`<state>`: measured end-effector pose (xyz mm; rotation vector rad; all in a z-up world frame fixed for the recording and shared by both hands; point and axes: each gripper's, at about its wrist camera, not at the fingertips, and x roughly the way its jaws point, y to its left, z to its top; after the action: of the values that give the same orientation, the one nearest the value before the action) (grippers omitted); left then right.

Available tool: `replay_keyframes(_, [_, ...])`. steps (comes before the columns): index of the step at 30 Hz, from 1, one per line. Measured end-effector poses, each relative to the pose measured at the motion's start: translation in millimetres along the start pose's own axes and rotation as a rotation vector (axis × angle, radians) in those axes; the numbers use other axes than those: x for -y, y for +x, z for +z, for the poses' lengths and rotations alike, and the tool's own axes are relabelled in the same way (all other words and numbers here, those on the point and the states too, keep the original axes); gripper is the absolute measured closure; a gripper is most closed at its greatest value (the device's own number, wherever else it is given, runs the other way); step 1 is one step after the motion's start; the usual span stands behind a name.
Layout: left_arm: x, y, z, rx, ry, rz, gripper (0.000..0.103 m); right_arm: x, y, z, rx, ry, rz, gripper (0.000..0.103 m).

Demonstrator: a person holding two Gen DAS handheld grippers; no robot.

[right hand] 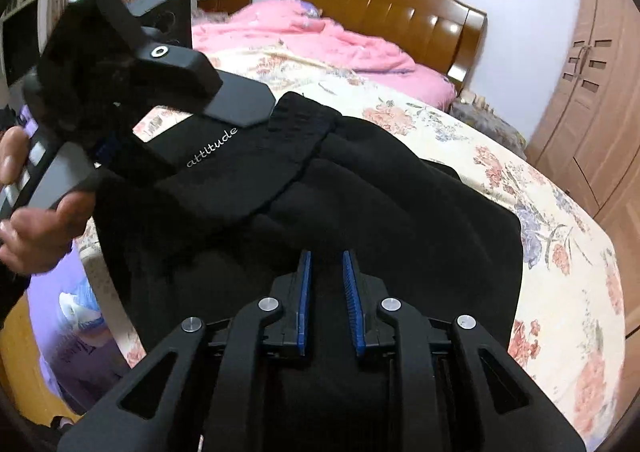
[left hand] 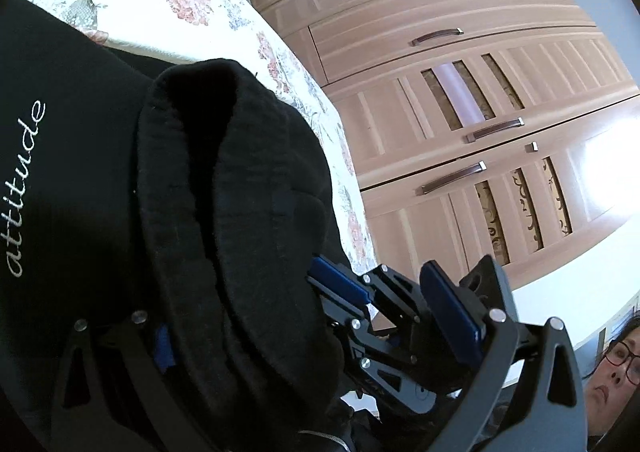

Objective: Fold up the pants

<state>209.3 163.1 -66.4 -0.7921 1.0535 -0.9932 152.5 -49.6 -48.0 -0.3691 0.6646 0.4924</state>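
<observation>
Black pants with white "attitude" lettering lie partly folded on a floral bed sheet. My right gripper is low in the right wrist view, its blue pads close together with black fabric pinched between them. In the left wrist view a thick ribbed fold of the pants rises between the wide-set jaws of my left gripper. Its left pad lies against the cloth and its right pad stands clear. The right gripper sits inside that gap, on the fold's edge. A hand holds the left gripper above the pants.
A pink quilt is bunched at the head of the bed below a wooden headboard. A brown wardrobe with several handles stands along the bed's right side. A person is at the lower right edge.
</observation>
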Motion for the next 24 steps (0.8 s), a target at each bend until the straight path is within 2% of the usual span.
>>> replay_keyframes(3, [-1.8,-2.0,1.6,0.005,0.002,-0.008,0.002,-6.8,8.1,9.4,-0.026,-0.056,-0.021,0.080])
replay_keyframes(5, [3.9,1.8,3.9,-0.002,0.003,-0.008,0.002,-2.4,8.4,8.9,-0.013,-0.027,0.031,0.081])
replay_keyframes(9, [14.9,8.4,7.5,-0.038,0.019,0.006,0.002,22.9,5.2,-5.7,0.056,0.103,0.189,0.081])
replay_keyframes(12, [21.4,19.1,13.7,-0.071,0.031,0.066,0.002,24.3,4.7,-11.7,0.085,0.115,0.204,0.081])
replay_keyframes(15, [34.7,26.7,14.9,-0.096,0.083,0.165,0.003,19.9,0.2,-16.9,0.112,0.121,0.210,0.081])
replay_keyframes(17, [38.4,28.5,14.0,-0.103,0.099,0.232,0.009,23.0,1.1,-14.0,0.126,0.143,0.229,0.081])
replay_keyframes(19, [39.0,28.3,12.5,-0.111,0.116,0.330,0.033,28.5,-0.7,-16.8,0.135,0.167,0.246,0.081])
replay_keyframes(20, [38.0,27.2,11.9,-0.112,0.115,0.359,0.037,25.7,-3.0,-19.2,0.135,0.172,0.245,0.078])
replay_keyframes(22, [37.2,22.5,11.8,-0.104,0.111,0.370,0.057,27.0,-9.9,-22.5,0.114,0.176,0.217,0.068])
replay_keyframes(23, [39.2,20.7,11.3,-0.103,0.124,0.400,0.068,27.8,-15.3,-22.0,0.119,0.177,0.198,0.051])
replay_keyframes(24, [44.6,21.3,9.2,-0.108,0.161,0.442,0.069,29.4,-29.0,-32.4,0.156,0.190,0.163,0.014])
